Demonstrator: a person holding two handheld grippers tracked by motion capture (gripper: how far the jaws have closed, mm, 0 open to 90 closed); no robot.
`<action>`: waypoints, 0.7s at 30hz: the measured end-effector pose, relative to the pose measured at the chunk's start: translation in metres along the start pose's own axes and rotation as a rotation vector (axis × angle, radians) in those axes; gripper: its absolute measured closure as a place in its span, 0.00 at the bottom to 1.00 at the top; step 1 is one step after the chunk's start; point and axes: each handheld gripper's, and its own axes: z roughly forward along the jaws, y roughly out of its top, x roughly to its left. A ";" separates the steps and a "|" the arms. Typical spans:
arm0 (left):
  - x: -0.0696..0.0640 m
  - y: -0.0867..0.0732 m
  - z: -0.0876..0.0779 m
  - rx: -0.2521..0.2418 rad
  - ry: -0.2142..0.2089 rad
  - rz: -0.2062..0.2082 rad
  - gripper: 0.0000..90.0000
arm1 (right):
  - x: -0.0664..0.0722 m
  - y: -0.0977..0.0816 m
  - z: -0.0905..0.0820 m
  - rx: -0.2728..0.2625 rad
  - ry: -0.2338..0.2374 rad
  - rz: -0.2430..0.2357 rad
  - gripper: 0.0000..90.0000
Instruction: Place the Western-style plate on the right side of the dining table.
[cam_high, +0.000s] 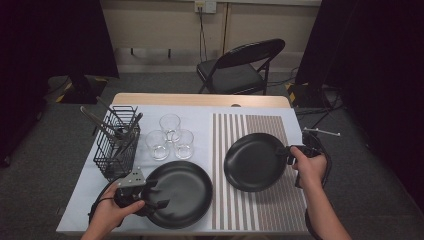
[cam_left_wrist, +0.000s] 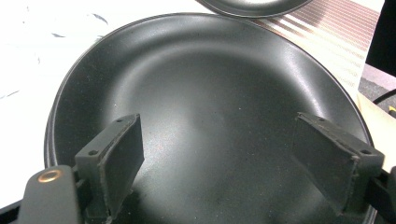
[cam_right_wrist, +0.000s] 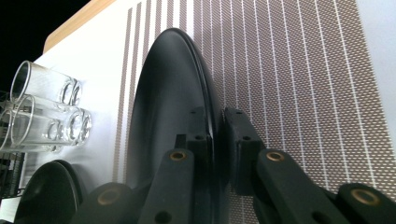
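Observation:
Two black plates are on the table. The near-left plate lies flat on the white cloth. My left gripper hovers over its left part, open, and in the left gripper view its jaws stand wide apart above the plate's bare inside. The other plate is over the striped placemat. My right gripper is shut on its right rim, with one pad on each face of the rim. I cannot tell whether that plate touches the mat.
Three clear glasses stand together behind the left plate. A black wire basket with utensils is at the far left. A folding chair stands beyond the table. The striped mat is bare to the right of the held plate.

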 end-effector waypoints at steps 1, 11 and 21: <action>0.000 0.000 0.000 0.000 0.000 0.000 0.18 | 0.000 0.000 0.000 0.001 -0.002 -0.004 0.90; -0.001 0.000 0.001 0.001 -0.003 -0.001 0.18 | -0.001 0.000 0.001 0.006 -0.012 -0.022 0.91; -0.001 0.000 0.001 0.004 -0.002 0.002 0.19 | -0.002 0.002 0.003 0.003 -0.009 -0.042 0.91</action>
